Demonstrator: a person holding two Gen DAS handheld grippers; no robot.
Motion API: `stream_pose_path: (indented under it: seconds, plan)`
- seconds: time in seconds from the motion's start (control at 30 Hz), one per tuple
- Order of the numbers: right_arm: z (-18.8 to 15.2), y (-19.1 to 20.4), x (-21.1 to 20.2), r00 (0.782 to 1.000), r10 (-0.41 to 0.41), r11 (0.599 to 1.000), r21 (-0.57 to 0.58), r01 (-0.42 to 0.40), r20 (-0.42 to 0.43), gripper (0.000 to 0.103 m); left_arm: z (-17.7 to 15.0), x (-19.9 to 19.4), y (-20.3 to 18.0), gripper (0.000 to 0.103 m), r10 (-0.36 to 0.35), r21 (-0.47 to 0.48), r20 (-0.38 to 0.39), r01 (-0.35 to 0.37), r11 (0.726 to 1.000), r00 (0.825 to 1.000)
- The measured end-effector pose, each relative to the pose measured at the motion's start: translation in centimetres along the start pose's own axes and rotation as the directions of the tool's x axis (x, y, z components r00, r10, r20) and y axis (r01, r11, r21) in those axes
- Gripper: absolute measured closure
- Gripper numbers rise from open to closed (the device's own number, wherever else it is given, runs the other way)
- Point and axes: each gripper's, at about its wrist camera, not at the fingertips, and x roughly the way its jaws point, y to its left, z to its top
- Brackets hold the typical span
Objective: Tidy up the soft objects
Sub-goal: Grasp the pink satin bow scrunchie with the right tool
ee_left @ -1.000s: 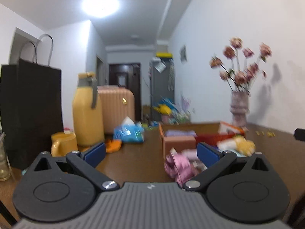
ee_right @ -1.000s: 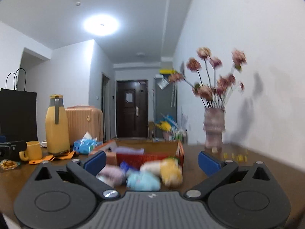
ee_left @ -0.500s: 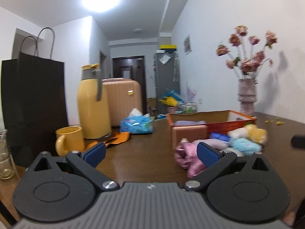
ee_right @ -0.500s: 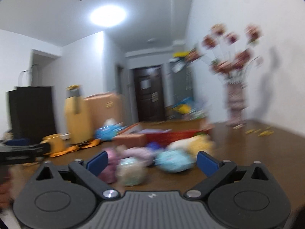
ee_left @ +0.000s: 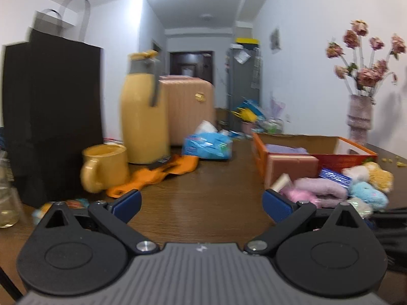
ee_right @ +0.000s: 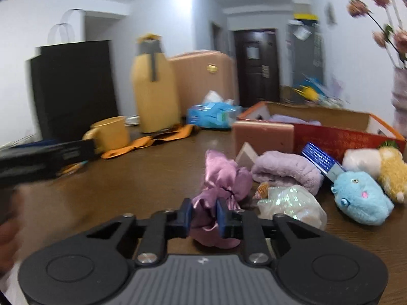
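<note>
Pink satin cloth [ee_right: 221, 178], near the table's front edge, now sits between the right gripper [ee_right: 203, 214], whose jaws are closing onto it after standing wide. Left gripper [ee_left: 201, 203] hovers wide, empty. Beyond, the orange box [ee_right: 338, 137] awaits.

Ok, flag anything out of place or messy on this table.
Soft things lie loose in front of the orange box instead of inside: lilac towel, blue plush, yellow plush. The right gripper is closing on the pink satin cloth.
</note>
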Motion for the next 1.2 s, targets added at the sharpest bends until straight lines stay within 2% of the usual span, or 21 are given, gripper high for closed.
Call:
stream_pose_path:
  seconds: [0.07,0.1,0.13,0.17,0.23,0.27,0.33,0.4,0.5,0.6,0.67,0.7,0.77,0.8,0.83,0.9,0.93,0.97,1.03,1.07,1.2]
  plan:
    - [-0.8,-1.7,-2.6,0.994,0.101,0.994,0.045,-0.099,-0.034,0.084,0.0,0.9,-1.0,0.000,-0.094,-0.010,-0.025,0.094,0.996,0.995]
    - [-1.3,-2.7,-3.7,0.992,0.122,0.990,0.071,-0.118,-0.041,0.084,-0.1,1.4,-1.7,0.000,-0.154,-0.021,-0.045,0.153,0.988,0.987]
    - [-1.7,-3.6,-4.8,0.992,0.120,0.989,0.091,-0.116,-0.038,0.081,-0.2,1.9,-2.4,0.000,-0.211,-0.035,-0.064,0.209,0.977,0.975]
    - [-2.1,-4.5,-6.1,0.995,0.096,0.991,0.097,-0.093,-0.029,0.079,-0.3,2.4,-3.2,0.000,-0.279,-0.054,-0.086,0.275,0.960,0.957]
    - [-2.8,-5.5,-7.5,0.999,0.033,0.997,0.077,-0.031,-0.028,0.073,-0.7,3.3,-4.9,0.000,-0.371,-0.074,-0.123,0.364,0.928,0.921]
    - [-3.1,-6.1,-7.8,0.999,-0.003,0.997,0.072,0.005,-0.032,0.071,-0.9,3.6,-5.9,0.000,-0.394,-0.062,-0.141,0.389,0.919,0.908]
    - [-3.4,-6.8,-8.6,0.998,-0.061,0.994,0.086,0.063,-0.024,0.068,-1.4,4.1,-7.7,0.000,-0.409,-0.014,-0.172,0.413,0.911,0.896]
    - [-3.3,-7.5,-9.2,0.997,-0.077,0.991,0.114,0.077,-0.002,0.068,-1.7,4.3,-8.7,0.000,-0.418,0.008,-0.206,0.428,0.904,0.885]
    - [-3.1,-8.3,-9.9,0.997,-0.037,0.982,0.187,0.023,0.070,0.066,-1.3,3.5,-8.1,0.000,-0.463,-0.037,-0.206,0.466,0.884,0.862]
    - [-2.8,-9.0,-9.2,0.993,-0.011,0.966,0.258,-0.019,0.115,0.057,-1.0,2.5,-6.8,0.000,-0.484,-0.085,-0.192,0.477,0.875,0.854]
    - [-2.5,-9.3,-7.3,0.996,-0.004,0.960,0.279,-0.020,0.085,0.057,-1.2,2.9,-6.5,0.000,-0.488,-0.134,-0.217,0.469,0.873,0.846]
    - [-2.6,-9.4,-6.3,0.998,-0.015,0.958,0.287,-0.002,0.057,0.058,-1.5,3.3,-6.5,0.002,-0.472,-0.155,-0.245,0.447,0.881,0.847]
    - [-3.0,-9.5,-5.0,0.999,-0.042,0.950,0.308,0.041,-0.002,0.070,-1.9,3.8,-6.6,0.021,-0.456,-0.179,-0.280,0.420,0.889,0.845]
    - [-3.2,-9.5,-4.7,0.999,-0.032,0.947,0.320,0.030,0.000,0.074,-2.1,3.9,-6.5,0.037,-0.474,-0.197,-0.288,0.433,0.880,0.832]
    - [-3.5,-9.4,-4.7,1.000,-0.024,0.944,0.328,0.020,0.009,0.080,-2.3,3.9,-6.5,0.046,-0.493,-0.214,-0.293,0.446,0.869,0.820]
    - [-3.6,-9.1,-4.9,1.000,-0.023,0.944,0.328,0.019,0.007,0.085,-2.5,3.8,-6.4,0.049,-0.510,-0.222,-0.286,0.461,0.859,0.812]
    - [-3.7,-8.8,-4.9,1.000,-0.028,0.949,0.313,0.025,0.003,0.086,-2.5,3.7,-6.5,0.058,-0.509,-0.215,-0.288,0.463,0.860,0.811]
    - [-3.7,-8.4,-5.2,1.000,-0.030,0.953,0.302,0.029,0.000,0.088,-2.5,3.6,-6.6,0.064,-0.516,-0.211,-0.293,0.471,0.856,0.805]
    - [-3.8,-7.8,-5.8,0.999,-0.034,0.957,0.289,0.034,-0.003,0.090,-2.5,3.1,-6.8,0.083,-0.533,-0.220,-0.299,0.486,0.846,0.792]
    - [-3.8,-7.4,-6.2,0.999,-0.042,0.957,0.288,0.041,-0.003,0.090,-2.4,2.7,-6.9,0.086,-0.539,-0.213,-0.302,0.496,0.842,0.786]
    - [-4.2,-6.0,-8.2,0.998,-0.054,0.959,0.278,0.048,0.015,0.090,-2.4,0.4,-7.2,0.092,-0.546,-0.188,-0.285,0.512,0.838,0.788]
